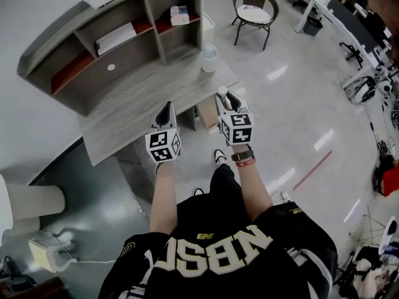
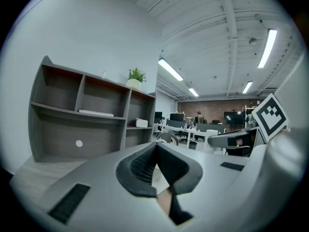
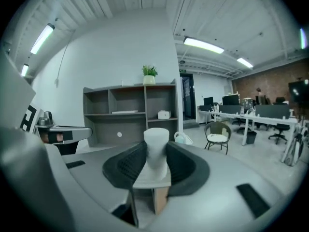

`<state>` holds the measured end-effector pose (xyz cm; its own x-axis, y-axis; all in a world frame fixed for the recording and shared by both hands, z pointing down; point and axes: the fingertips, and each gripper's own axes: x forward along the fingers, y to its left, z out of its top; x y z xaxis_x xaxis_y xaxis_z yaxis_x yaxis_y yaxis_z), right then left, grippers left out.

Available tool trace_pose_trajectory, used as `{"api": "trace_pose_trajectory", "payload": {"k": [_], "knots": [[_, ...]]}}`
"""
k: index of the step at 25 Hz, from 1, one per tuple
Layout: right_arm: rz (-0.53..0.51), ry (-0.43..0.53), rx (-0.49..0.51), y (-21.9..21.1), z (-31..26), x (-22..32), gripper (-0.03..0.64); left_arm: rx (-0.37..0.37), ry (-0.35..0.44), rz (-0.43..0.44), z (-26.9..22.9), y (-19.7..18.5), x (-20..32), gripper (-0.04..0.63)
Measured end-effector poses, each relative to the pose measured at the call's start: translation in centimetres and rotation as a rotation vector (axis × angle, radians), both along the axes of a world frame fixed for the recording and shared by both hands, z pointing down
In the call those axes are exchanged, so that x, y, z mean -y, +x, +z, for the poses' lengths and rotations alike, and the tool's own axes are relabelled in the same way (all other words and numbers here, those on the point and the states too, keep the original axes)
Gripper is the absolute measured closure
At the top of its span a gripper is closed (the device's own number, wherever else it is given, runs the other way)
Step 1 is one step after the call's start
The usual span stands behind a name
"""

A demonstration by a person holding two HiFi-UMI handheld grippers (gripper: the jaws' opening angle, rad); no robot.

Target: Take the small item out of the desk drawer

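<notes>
The right gripper [image 1: 223, 96] held a small white item [image 3: 156, 146], perhaps a cup, in its jaws; the left gripper [image 1: 166, 108] alongside was closed and empty, the desk [image 1: 137, 95] ahead

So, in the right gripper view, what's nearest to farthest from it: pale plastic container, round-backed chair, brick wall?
1. Pale plastic container: just ahead, slightly right.
2. Round-backed chair, white cushion: further right, on the floor.
3. Red-brown brick wall: far right, across the room.

The pale grey wood-grain desk [image 1: 134, 101] carries an open-shelf hutch [image 1: 106, 48]; a translucent white tub [image 1: 209, 58] stands at its far corner, beside the hutch.
</notes>
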<state>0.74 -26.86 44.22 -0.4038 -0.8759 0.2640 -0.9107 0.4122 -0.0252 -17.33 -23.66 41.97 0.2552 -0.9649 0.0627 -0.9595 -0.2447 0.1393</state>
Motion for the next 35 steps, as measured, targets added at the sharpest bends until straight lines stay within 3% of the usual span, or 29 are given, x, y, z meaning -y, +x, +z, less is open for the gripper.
{"api": "trace_pose_trajectory", "payload": {"k": [5, 12, 27, 35], "knots": [[0.003, 0.088, 0.03, -0.6, -4.3, -1.1, 0.491, 0.001, 0.076, -0.022, -3.9, -0.8, -0.9, 0.581], [0.005, 0.146, 0.036, -0.4, -7.1, -3.0, 0.489, 0.011, 0.102, -0.031, -6.3, -0.4, -2.6, 0.581], [-0.022, 0.169, 0.028, -0.4, -7.6, -3.8, 0.489, -0.015, 0.138, -0.026, -6.8, 0.3, -3.2, 0.581], [-0.053, 0.123, 0.002, -0.3, -4.3, -0.6, 0.489, -0.021, 0.114, -0.03, -5.0, 0.8, -0.1, 0.581]]}}
